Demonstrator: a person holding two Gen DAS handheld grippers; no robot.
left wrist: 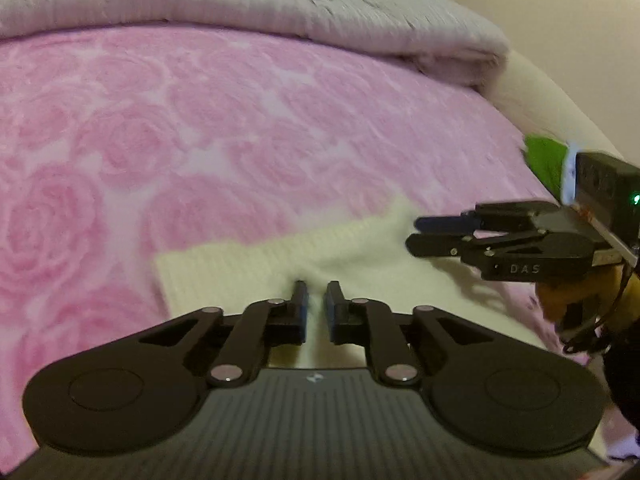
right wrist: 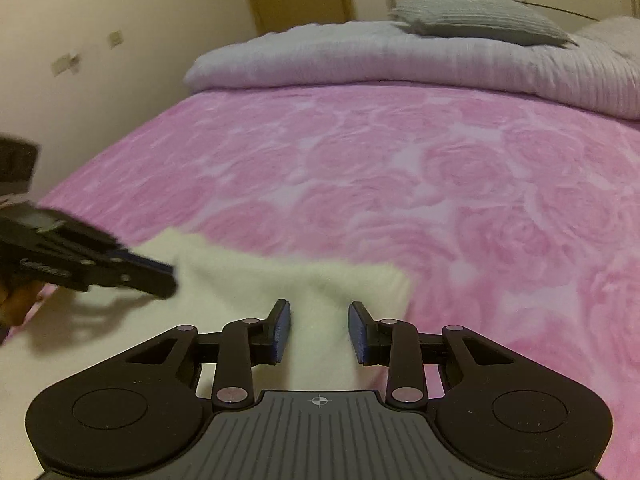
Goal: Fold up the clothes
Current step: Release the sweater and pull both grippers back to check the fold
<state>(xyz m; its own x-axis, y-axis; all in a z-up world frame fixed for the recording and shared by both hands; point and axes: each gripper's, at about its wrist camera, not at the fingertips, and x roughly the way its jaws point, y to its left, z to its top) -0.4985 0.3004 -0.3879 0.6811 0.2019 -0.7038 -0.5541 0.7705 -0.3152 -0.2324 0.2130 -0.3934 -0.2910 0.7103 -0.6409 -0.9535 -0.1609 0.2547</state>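
While a cream knit garment (left wrist: 280, 264) lies flat on a pink rose-patterned blanket (left wrist: 180, 140), two handheld grippers hover over it. From the left wrist camera, the left gripper (left wrist: 316, 304) sits at 6 o'clock, its jaws a narrow gap apart with cream fabric showing between them, pinching nothing visibly. From the right wrist camera, the right gripper (right wrist: 319, 330) hangs at 6 o'clock above the garment (right wrist: 304, 280), jaws spread wide and empty. A folded pale quilt (right wrist: 400, 64) and grey pillow (right wrist: 480, 20) lie at 12 o'clock.
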